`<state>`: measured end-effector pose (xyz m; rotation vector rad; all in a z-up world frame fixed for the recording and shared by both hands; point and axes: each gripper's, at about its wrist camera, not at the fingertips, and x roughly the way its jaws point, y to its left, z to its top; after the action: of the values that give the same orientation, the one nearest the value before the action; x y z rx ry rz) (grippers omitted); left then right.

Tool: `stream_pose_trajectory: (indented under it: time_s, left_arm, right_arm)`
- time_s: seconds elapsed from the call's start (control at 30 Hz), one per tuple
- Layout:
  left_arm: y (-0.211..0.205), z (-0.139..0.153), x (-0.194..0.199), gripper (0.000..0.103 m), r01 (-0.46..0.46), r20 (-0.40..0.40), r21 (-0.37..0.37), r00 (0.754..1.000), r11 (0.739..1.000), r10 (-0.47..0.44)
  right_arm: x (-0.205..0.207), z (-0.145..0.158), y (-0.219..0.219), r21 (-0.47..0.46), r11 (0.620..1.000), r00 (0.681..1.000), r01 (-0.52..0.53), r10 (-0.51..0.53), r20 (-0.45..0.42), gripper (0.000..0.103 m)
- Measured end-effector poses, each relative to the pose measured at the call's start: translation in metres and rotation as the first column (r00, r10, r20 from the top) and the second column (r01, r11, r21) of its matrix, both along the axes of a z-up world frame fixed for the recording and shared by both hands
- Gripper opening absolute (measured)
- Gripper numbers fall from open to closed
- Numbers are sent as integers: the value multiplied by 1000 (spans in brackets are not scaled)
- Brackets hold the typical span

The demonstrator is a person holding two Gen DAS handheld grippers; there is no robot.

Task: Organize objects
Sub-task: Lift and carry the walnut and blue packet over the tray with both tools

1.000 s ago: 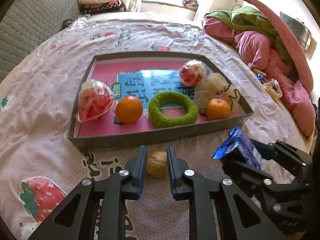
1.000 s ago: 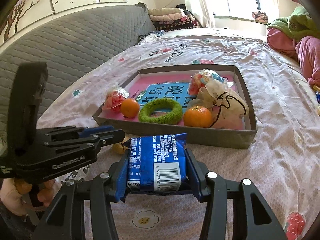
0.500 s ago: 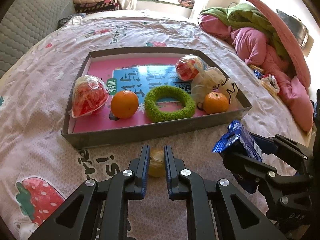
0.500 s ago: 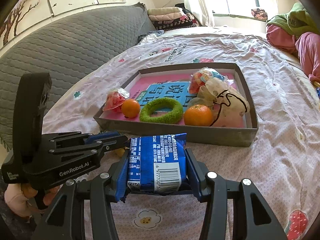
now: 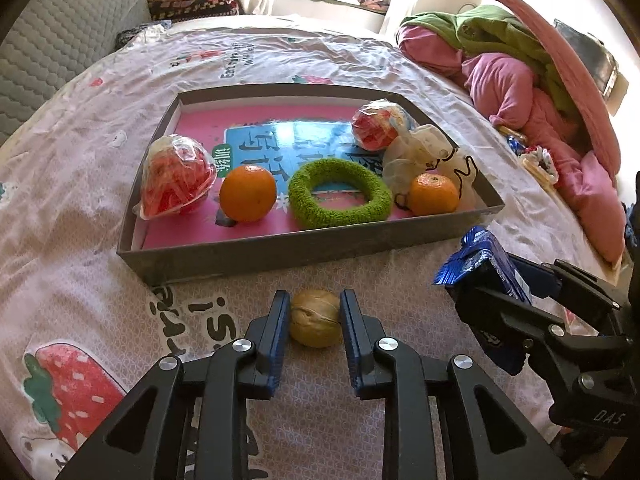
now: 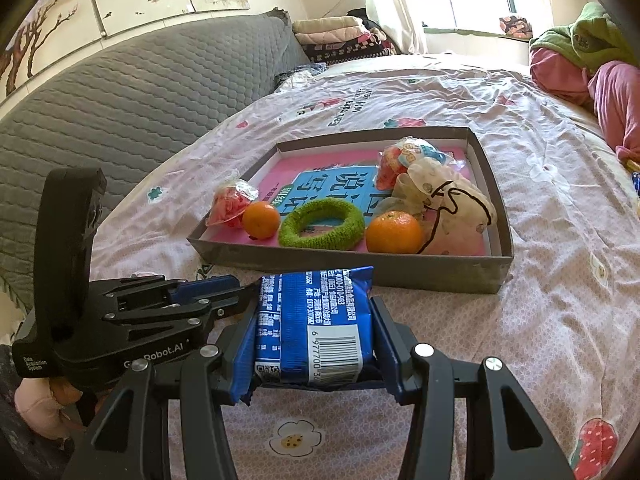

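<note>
Walnut [image 5: 315, 323] lies on the bedsheet just before the tray [image 5: 280, 249], between the left gripper [image 5: 314, 322] jaws, which have just been opening; re-close squarely before lifting, while the right gripper [image 6: 314, 338] pinches the blue packet [image 6: 316, 326].

The right gripper [image 6: 314, 344] clamps a blue snack packet [image 6: 316, 320]; the grey tray [image 6: 400, 270] lies beyond at twelve o'clock on the bed [image 6: 560, 280].
</note>
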<state>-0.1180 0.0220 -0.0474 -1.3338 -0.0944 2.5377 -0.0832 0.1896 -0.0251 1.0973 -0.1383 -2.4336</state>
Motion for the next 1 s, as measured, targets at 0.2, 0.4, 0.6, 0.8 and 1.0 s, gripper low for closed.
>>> stream_pose_trajectory:
  time_s: [0.2, 0.4, 0.6, 0.8, 1.0]
  left_arm:
    - [1, 0, -1, 26, 5, -3, -11, 1000, 1000, -5]
    - [1, -4, -2, 34, 7, 17, -14, 1000, 1000, -7]
    - [3, -4, 0, 34, 5, 14, -13, 1000, 1000, -5]
    - [6, 3, 1, 34, 13, 5, 2, 1000, 1000, -13]
    - [8, 18, 2, 34, 19, -29, 8, 999, 1000, -19]
  right_arm:
    - [0, 0, 1, -10, 1000, 1000, 3, -3, 2, 52]
    - [0, 0, 1, -11, 1000, 1000, 5, -5, 0, 52]
    - [0, 2, 3, -14, 1000, 1000, 13, -13, -5, 52]
    - [1, 6, 3, -16, 1000, 1000, 14, -14, -17, 52]
    - [1, 15, 5, -19, 1000, 999, 18, -19, -38, 52]
